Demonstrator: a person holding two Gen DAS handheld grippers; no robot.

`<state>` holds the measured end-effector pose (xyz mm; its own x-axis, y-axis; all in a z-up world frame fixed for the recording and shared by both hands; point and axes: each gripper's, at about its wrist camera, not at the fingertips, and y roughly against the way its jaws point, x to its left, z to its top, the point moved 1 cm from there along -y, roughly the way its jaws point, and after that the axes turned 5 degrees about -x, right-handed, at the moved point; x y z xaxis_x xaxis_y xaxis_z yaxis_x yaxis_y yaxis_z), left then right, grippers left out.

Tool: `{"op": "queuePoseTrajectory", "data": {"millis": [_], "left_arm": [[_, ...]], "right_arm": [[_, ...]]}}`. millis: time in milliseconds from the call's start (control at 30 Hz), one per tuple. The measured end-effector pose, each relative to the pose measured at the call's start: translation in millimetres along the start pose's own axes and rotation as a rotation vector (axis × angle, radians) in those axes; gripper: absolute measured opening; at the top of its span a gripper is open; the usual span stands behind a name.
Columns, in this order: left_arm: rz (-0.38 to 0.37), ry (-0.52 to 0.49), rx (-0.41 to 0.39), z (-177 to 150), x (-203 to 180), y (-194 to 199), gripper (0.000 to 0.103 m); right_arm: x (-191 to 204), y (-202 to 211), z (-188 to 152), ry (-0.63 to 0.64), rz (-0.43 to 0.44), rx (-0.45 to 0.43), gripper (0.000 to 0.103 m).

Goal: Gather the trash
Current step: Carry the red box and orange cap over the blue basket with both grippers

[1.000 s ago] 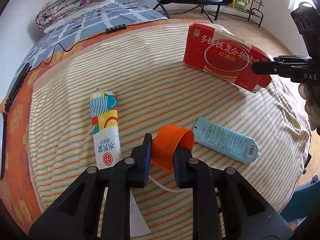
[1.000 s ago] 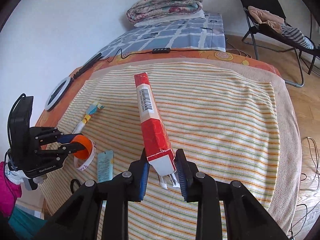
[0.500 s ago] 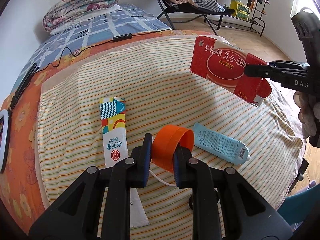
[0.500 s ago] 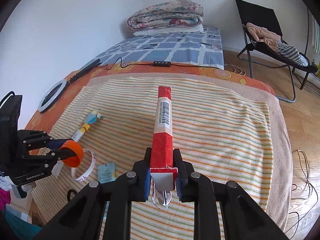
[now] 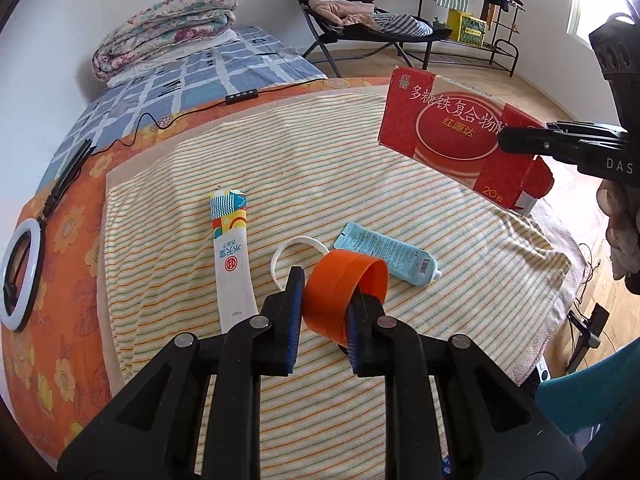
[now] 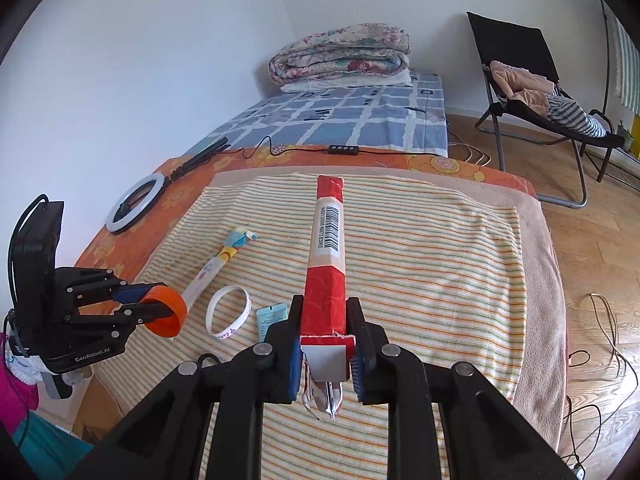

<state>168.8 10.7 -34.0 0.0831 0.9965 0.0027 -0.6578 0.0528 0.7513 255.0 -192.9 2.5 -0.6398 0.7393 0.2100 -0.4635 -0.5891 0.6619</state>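
Note:
My left gripper (image 5: 326, 292) is shut on an orange plastic ring (image 5: 352, 276), held above the striped towel (image 5: 320, 168). Under it lie a white wristband (image 5: 288, 248), a light blue tube (image 5: 388, 254) and a long white sachet (image 5: 232, 256). My right gripper (image 6: 325, 308) is shut on a red medicine box (image 6: 326, 280), held edge-on above the towel with its barcode face up. In the left wrist view the box (image 5: 452, 136) hangs at the right in the right gripper (image 5: 520, 136). In the right wrist view the left gripper (image 6: 156, 300) is at the left.
The towel (image 6: 440, 260) covers an orange flowered sheet on a bed. A ring light (image 6: 136, 208) lies at the bed's left edge, with a cable across it. A folded quilt (image 6: 340, 52) sits at the far end. A black folding chair (image 6: 532, 80) stands on the wooden floor.
Both grippers have risen with their loads. The red box came off the towel and now points straight ahead in the right wrist view. The white wristband has come into view below the orange ring.

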Motion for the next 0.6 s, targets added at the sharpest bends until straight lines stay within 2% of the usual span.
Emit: {"op": "queuePoseTrajectory", "data": {"millis": [367,600], "left_arm": [[-0.005,-0.017,-0.027,-40,-32,67,0.018],[-0.014,0.030,-0.025,-77,-40,99,0.018]], "right_arm": [[52,71,-45,0.028,0.055,-0.005,0.018],[75,101,-88,0.013,0.090,0.022,0.018]]}}
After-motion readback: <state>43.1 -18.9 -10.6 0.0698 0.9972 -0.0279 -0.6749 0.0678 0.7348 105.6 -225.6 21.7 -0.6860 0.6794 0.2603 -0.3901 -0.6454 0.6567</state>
